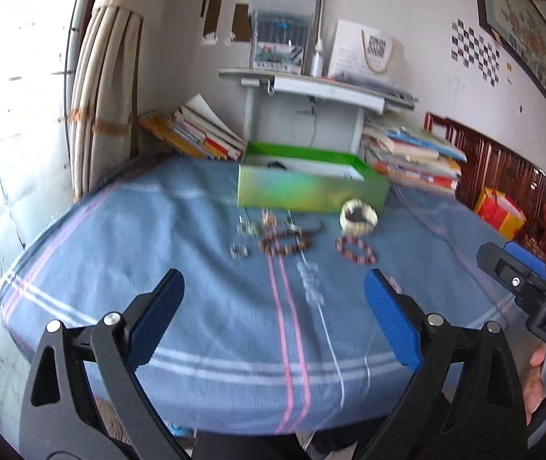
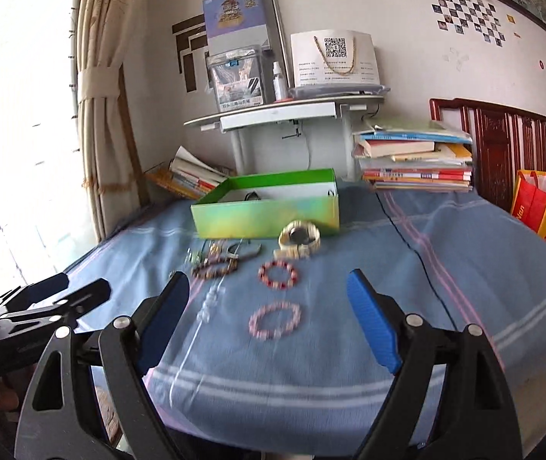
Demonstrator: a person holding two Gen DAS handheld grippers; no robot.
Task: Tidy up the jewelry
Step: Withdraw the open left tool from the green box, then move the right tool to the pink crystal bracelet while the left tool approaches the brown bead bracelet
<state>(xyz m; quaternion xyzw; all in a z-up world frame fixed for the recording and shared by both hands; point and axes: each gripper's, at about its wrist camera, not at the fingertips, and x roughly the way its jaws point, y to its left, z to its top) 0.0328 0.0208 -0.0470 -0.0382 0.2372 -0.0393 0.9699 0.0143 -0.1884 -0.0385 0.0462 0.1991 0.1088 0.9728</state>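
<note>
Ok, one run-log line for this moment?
left gripper: open, empty | right gripper: open, empty | bead bracelets incl. pink bead bracelet: on blue striped cloth | open green cardboard box: behind them

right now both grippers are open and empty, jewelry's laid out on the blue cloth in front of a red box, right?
Nearly: the box is green, not red, as the right wrist view shows. The left gripper and right gripper are open and empty, and the jewelry lies on the blue cloth.

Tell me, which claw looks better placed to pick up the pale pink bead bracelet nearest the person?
Probably the right claw. The pale pink bracelet lies centred between its open fingers in its own view, while in the left wrist view the left claw frames a clear bead strand instead.
</note>
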